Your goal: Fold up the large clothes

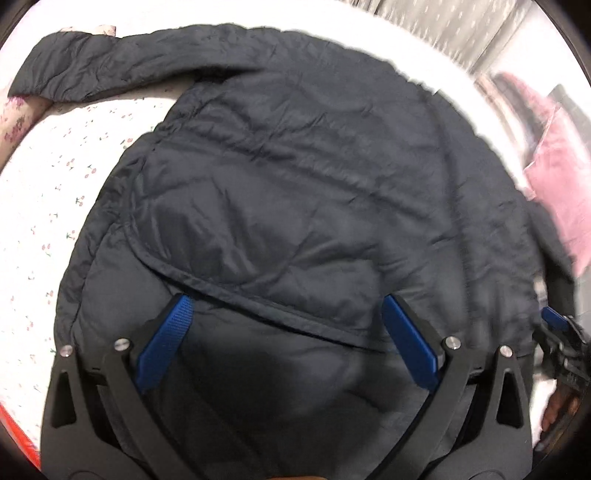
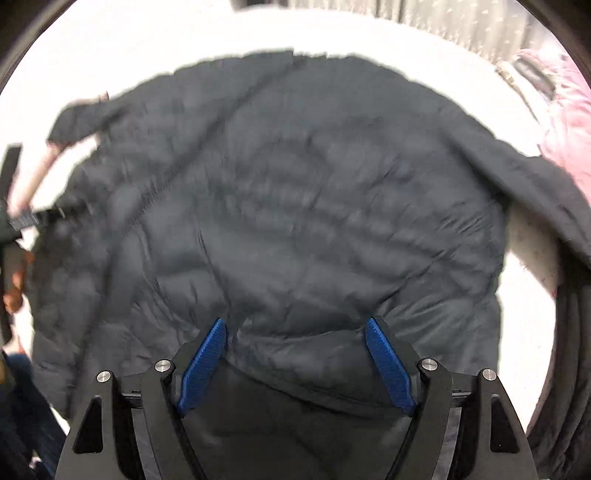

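Observation:
A large dark navy puffer jacket (image 1: 288, 177) lies spread on a white bed sheet with small cherry prints (image 1: 55, 177). One sleeve (image 1: 92, 70) stretches to the far left. My left gripper (image 1: 284, 302) is open just above the jacket's near hem, with a folded edge running between its blue fingers (image 1: 166, 343). My right gripper (image 2: 295, 325) is open over the jacket (image 2: 295, 203) near its hem, its blue pads (image 2: 388, 365) apart. The right gripper also shows at the right edge of the left wrist view (image 1: 561, 343). The right wrist view is motion-blurred.
A pink garment (image 1: 561, 177) lies at the right of the bed; it also shows in the right wrist view (image 2: 569, 129). A grey curtain (image 1: 461, 26) hangs behind the bed. A floral pillow (image 1: 18, 114) sits at the far left. A red object (image 1: 14, 435) is at the lower left.

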The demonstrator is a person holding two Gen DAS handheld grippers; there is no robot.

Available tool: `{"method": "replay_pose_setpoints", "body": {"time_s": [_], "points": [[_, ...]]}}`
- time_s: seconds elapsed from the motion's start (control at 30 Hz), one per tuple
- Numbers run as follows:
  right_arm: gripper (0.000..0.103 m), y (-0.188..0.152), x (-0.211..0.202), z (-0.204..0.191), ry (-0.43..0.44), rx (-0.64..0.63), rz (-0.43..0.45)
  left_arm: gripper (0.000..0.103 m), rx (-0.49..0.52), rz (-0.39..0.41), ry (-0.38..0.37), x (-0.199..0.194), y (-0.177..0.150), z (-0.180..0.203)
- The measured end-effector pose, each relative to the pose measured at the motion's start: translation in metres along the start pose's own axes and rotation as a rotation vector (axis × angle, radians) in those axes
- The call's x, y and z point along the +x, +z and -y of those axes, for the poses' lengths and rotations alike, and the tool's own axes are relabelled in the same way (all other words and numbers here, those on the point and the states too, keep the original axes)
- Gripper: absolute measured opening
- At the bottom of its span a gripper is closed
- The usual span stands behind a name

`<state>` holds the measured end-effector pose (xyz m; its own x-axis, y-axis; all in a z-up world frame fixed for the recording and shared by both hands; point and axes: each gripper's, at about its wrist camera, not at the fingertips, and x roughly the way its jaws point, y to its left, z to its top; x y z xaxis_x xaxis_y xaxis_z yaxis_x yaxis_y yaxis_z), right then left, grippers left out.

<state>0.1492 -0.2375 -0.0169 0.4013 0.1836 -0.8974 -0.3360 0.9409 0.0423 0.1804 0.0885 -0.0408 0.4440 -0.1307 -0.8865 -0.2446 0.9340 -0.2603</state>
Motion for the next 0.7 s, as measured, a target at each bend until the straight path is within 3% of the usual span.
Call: {"method": "replay_pose_setpoints", "body": {"time_s": [0.1,0.2,0.3,0.47,0.57,0.7], "points": [[0.079,0.004,-0.043,0.041,-0.014,0.137,0.162,0.102,-0.001,0.067,-0.035,-0.019,0.001,0.0],[0.08,-0.002,-0.073,0.091,-0.152,0.294,0.271,0.102,-0.023,0.118,0.004,-0.024,0.005,-0.009],[0.085,-0.023,-0.094,0.148,-0.252,0.482,0.351,0.102,-0.103,0.145,-0.028,-0.026,0.009,-0.024],[0.086,-0.078,-0.1,0.248,-0.105,0.911,0.447,0.102,-0.166,0.214,-0.025,-0.029,0.009,-0.032],[0.086,-0.099,-0.097,0.277,-0.027,1.068,0.51,0.102,-0.154,0.121,-0.012,-0.011,0.011,-0.026],[0.086,-0.106,-0.102,0.296,0.019,1.147,0.597,0.102,-0.17,0.037,-0.048,0.002,0.014,-0.024]]}}
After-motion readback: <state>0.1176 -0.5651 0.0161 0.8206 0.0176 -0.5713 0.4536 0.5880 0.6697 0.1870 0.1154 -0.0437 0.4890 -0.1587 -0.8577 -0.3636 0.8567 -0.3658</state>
